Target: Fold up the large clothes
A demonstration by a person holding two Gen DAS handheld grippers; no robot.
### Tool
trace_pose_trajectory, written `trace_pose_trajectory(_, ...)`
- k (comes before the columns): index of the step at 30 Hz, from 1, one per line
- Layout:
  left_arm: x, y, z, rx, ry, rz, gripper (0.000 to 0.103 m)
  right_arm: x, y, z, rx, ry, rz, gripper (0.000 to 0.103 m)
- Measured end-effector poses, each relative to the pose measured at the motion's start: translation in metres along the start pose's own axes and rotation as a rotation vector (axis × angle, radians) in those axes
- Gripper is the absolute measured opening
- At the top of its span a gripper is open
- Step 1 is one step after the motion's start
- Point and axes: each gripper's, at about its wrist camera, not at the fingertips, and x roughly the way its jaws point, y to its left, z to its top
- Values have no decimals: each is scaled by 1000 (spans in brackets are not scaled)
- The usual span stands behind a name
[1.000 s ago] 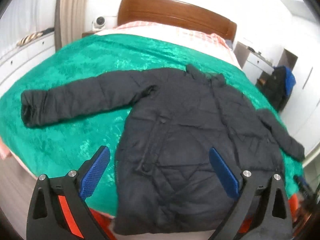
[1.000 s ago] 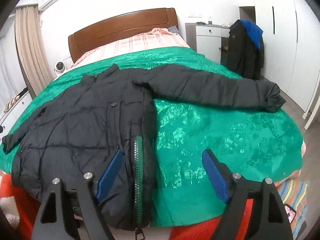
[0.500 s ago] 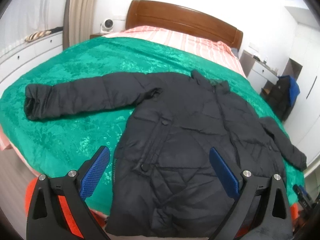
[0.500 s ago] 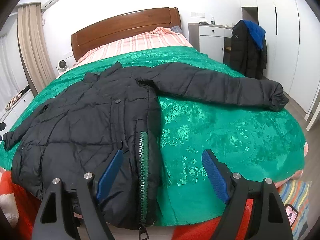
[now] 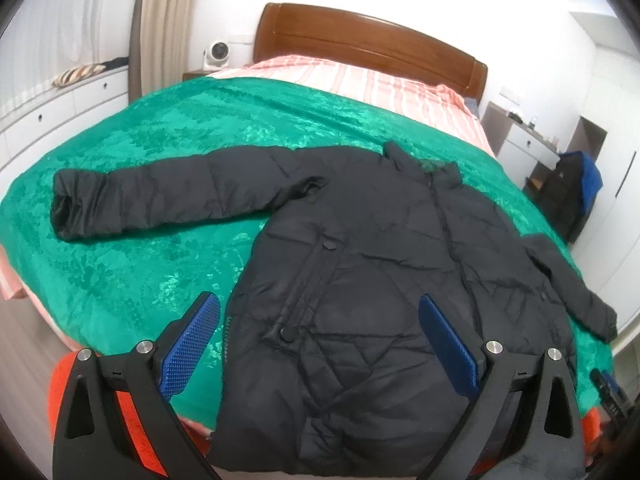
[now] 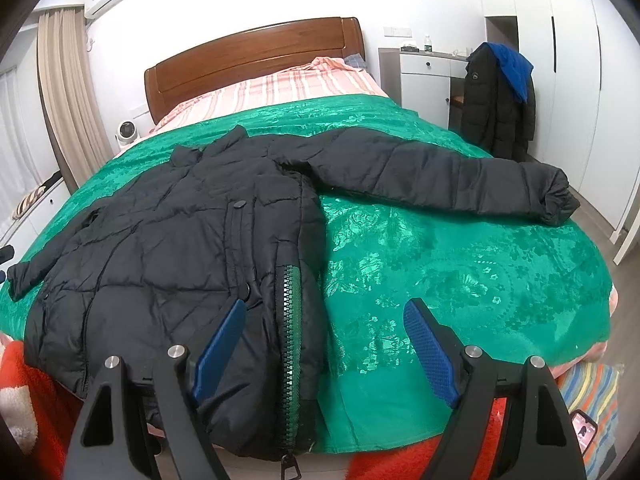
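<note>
A black quilted puffer jacket lies front-up on a green bedspread, its hem hanging over the near edge of the bed. One sleeve stretches out to the left in the left wrist view. In the right wrist view the jacket shows a green-lined zipper edge, and its other sleeve reaches right. My left gripper hovers open above the jacket's lower part, with nothing between its blue pads. My right gripper stands open over the zipper edge, also holding nothing.
The bed has a wooden headboard and a pink striped sheet. A white nightstand and a chair with dark and blue clothes stand at the right. White drawers line the left wall. Red fleece lies below the bed's edge.
The left wrist view has tilted up and drawn back a little, so more headboard and wall show. The right gripper has barely shifted. Both grippers stay open.
</note>
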Motion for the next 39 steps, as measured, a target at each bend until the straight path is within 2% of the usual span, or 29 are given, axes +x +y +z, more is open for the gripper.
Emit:
trace_pose_trajectory(13,-8,-8,4,15,-29,3,100,-1,2,1,-2,-4,4,81)
trace_pose_trajectory(21,-5,-10,3,37,-12,25,100,-1,3,1,-3,-4,5,81)
trace_pose_trajectory(39,-3,-11,0,51,7,9,100,-1,4,1,-4,-3,4,81)
